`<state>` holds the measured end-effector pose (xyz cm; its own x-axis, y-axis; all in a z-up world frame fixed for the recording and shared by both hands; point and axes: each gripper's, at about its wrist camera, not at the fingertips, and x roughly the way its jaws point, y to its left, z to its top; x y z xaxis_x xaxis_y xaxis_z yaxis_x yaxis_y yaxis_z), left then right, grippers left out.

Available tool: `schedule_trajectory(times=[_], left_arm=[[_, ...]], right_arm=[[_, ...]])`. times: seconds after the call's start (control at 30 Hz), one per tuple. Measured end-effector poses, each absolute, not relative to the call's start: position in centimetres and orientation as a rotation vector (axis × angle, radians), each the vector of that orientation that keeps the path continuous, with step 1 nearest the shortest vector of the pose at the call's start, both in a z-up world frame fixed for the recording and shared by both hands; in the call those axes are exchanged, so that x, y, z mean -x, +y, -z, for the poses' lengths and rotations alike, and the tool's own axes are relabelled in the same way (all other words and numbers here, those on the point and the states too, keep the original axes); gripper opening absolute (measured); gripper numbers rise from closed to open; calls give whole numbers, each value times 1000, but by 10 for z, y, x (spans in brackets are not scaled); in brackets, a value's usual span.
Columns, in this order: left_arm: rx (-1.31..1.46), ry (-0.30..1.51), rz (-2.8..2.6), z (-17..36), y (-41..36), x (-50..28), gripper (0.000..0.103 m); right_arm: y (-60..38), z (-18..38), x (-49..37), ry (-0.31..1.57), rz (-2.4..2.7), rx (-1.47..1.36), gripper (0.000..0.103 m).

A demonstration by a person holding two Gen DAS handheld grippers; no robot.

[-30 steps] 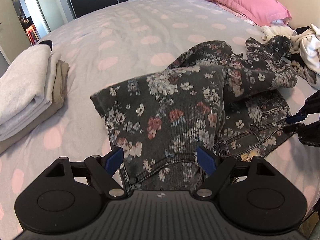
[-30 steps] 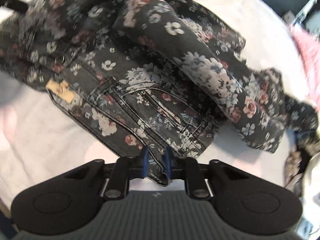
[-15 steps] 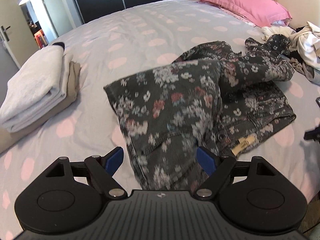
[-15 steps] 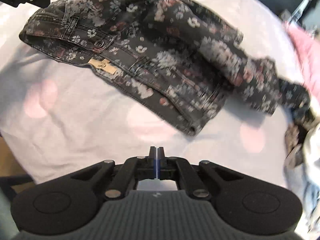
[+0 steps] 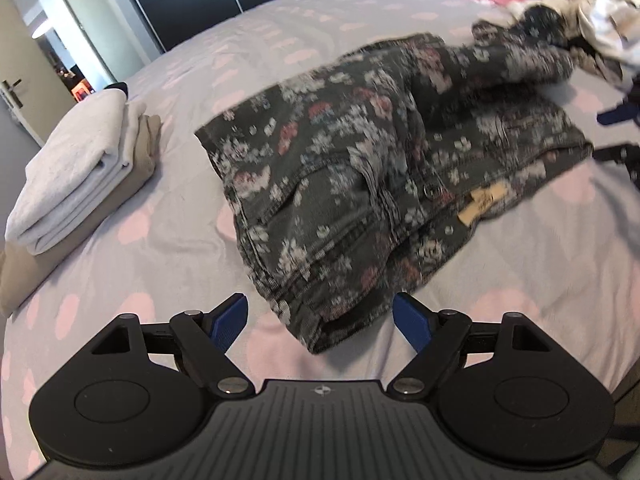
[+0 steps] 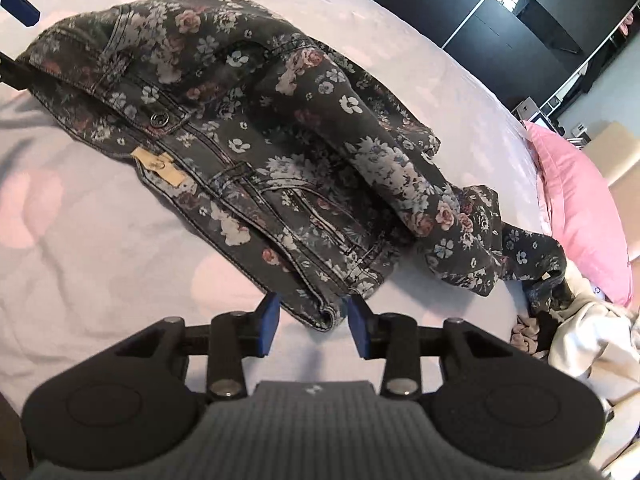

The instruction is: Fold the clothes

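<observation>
Careful, both the left gripper and right gripper gape unclenched at the floral jeans, so a shallow pinch on that thick waistband corner could slip and undo the fold.

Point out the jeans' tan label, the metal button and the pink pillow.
tan label (image 6: 160, 167): right wrist view, middle of the patch.
metal button (image 6: 159, 120): right wrist view, button face.
pink pillow (image 6: 580, 216): right wrist view, top of the cover.

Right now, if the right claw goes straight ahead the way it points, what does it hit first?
Most likely the floral jeans. The right claw is open, and the waistband corner lies between its fingertips, so it would meet that denim edge almost at once. Depth is hard to judge; it may pass slightly above the cloth.
</observation>
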<state>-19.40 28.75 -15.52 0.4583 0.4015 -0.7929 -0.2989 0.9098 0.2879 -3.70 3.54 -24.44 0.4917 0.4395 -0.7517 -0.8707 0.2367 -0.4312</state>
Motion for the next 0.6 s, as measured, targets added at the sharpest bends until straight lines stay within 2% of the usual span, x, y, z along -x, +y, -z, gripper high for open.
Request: schedule_trajectory(times=[0.13,0.37,0.6], left_arm=[[-155,1016,-443,165,284,198,62],[-251,1067,-439,183,279,204,59],[-232,1040,-464,185,286,205,45]], right_arm=[[32,248,38,516,-946,979,41],[25,260,37,495,-928,1007,41],[34,270,35,409,-893,1081,39]])
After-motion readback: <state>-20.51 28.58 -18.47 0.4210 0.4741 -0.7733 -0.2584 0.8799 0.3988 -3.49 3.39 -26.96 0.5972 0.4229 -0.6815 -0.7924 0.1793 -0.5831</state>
